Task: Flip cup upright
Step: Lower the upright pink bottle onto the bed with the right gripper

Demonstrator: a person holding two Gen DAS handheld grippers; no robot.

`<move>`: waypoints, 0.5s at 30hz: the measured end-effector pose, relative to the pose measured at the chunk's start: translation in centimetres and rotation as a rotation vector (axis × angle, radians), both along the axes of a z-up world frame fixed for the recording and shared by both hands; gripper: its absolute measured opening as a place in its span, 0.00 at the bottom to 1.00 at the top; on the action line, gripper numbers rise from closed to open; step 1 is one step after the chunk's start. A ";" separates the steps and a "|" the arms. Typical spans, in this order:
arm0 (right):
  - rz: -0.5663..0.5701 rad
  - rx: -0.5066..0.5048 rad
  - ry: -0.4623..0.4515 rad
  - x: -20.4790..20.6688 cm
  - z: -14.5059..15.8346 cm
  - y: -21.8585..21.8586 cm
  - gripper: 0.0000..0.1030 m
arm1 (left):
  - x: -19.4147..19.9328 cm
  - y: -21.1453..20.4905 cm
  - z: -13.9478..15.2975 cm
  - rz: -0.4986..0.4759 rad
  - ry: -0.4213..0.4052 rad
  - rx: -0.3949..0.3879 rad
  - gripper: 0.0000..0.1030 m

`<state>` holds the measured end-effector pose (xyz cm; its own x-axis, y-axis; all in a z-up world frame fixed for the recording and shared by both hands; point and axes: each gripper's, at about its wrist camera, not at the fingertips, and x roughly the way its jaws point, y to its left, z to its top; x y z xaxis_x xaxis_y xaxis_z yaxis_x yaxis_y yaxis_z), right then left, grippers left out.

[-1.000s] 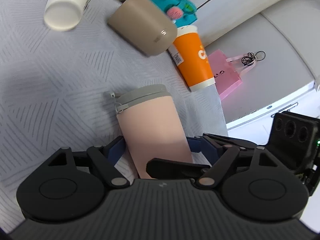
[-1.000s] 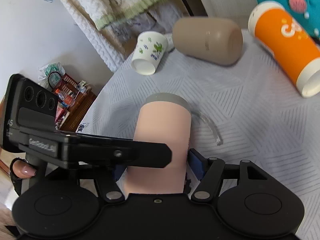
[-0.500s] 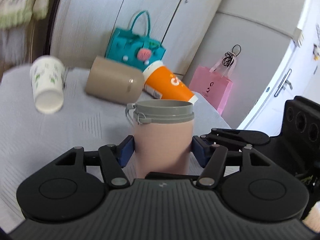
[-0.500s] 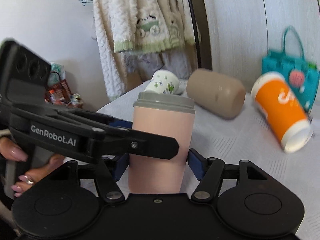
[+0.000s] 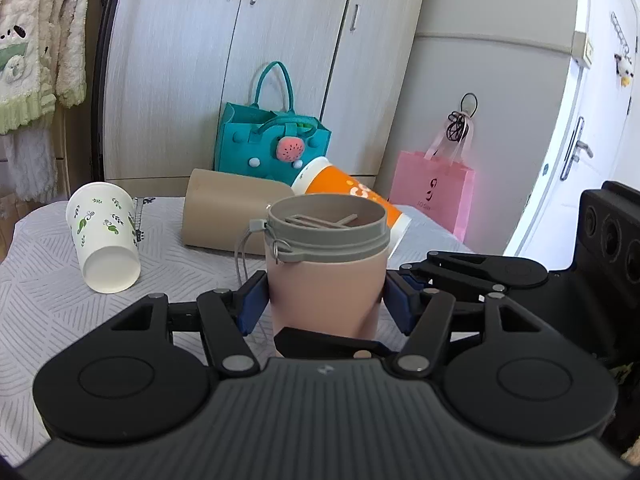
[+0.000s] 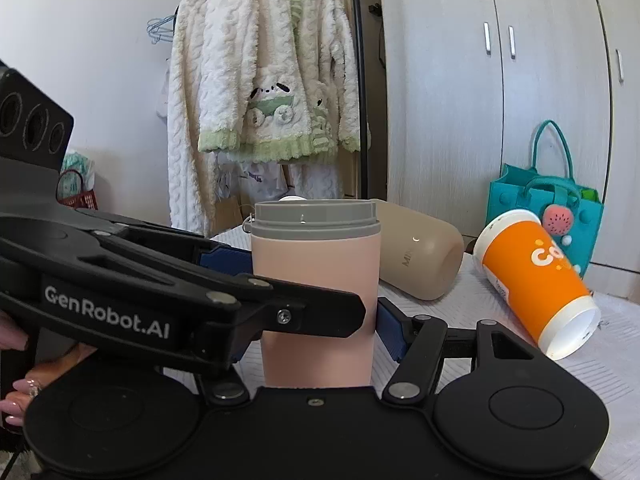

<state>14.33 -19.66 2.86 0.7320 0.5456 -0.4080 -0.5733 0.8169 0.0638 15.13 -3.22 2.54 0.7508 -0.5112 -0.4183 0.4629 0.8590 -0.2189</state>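
Observation:
A pink cup (image 5: pixel 326 288) with a grey rim stands upright on the grey-white tablecloth (image 5: pixel 48 304), mouth up. My left gripper (image 5: pixel 325 304) is shut on the pink cup, its blue pads (image 5: pixel 252 300) against both sides. My right gripper (image 6: pixel 316 320) is also shut on the same cup (image 6: pixel 316 300), crossing the left one. A tan cup (image 5: pixel 232 216), an orange cup (image 5: pixel 352 196) and a white leaf-print paper cup (image 5: pixel 104 236) lie on their sides behind.
A teal bag (image 5: pixel 272 140) and a pink bag (image 5: pixel 432 192) stand past the table's far edge by the wardrobe doors (image 5: pixel 240 60). A white fleece robe (image 6: pixel 264 92) hangs at the left. The table's right edge runs near the pink bag.
The pink cup has gone from lying tilted on the cloth to standing upright, both grippers turning with it. Both views now look level across the table.

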 end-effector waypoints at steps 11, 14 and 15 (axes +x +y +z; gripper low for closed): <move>-0.007 0.056 0.068 0.4 -1.0 -0.3 0.66 | 0.1 0.1 -0.7 -0.035 0.023 -0.029 0.60; -0.007 0.054 0.076 0.1 -1.1 -0.6 0.66 | 0.0 -0.1 -0.8 -0.054 0.035 -0.039 0.60; -0.005 0.056 0.087 0.1 -1.1 -0.8 0.66 | -0.1 -0.1 -0.9 -0.054 0.037 -0.041 0.61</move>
